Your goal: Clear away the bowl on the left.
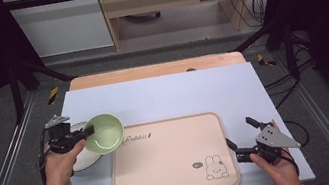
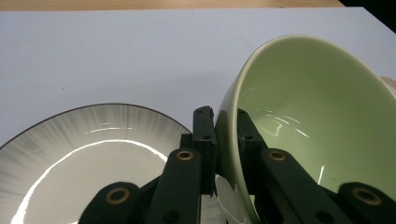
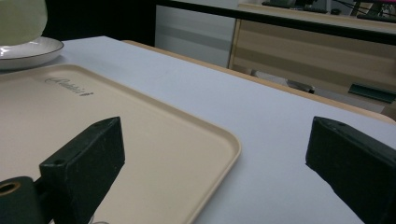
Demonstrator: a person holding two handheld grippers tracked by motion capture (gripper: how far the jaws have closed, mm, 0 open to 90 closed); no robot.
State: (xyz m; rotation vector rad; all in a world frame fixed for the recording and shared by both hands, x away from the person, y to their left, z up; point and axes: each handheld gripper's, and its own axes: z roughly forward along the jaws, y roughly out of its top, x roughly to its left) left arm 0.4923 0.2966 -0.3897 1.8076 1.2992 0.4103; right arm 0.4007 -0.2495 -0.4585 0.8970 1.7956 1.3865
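Observation:
A pale green bowl [image 1: 103, 133] hangs tilted above the left edge of the beige tray [image 1: 167, 183]; my left gripper [image 1: 89, 131] is shut on its rim. In the left gripper view the two black jaws pinch the wall of the green bowl [image 2: 308, 116], one inside and one outside. Under it lies a white plate [image 2: 84, 154] with a dark rim, also the white plate [image 1: 82, 159] in the high view. My right gripper [image 1: 241, 136] stands open at the tray's right edge with nothing between its fingers; its view looks across the beige tray [image 3: 154, 140].
The tray, printed with a rabbit [image 1: 216, 166], lies on a light blue table top [image 1: 178, 95]. A wooden strip [image 1: 156, 70] runs along the far edge. Black frame bars [image 1: 22, 70] stand at both sides.

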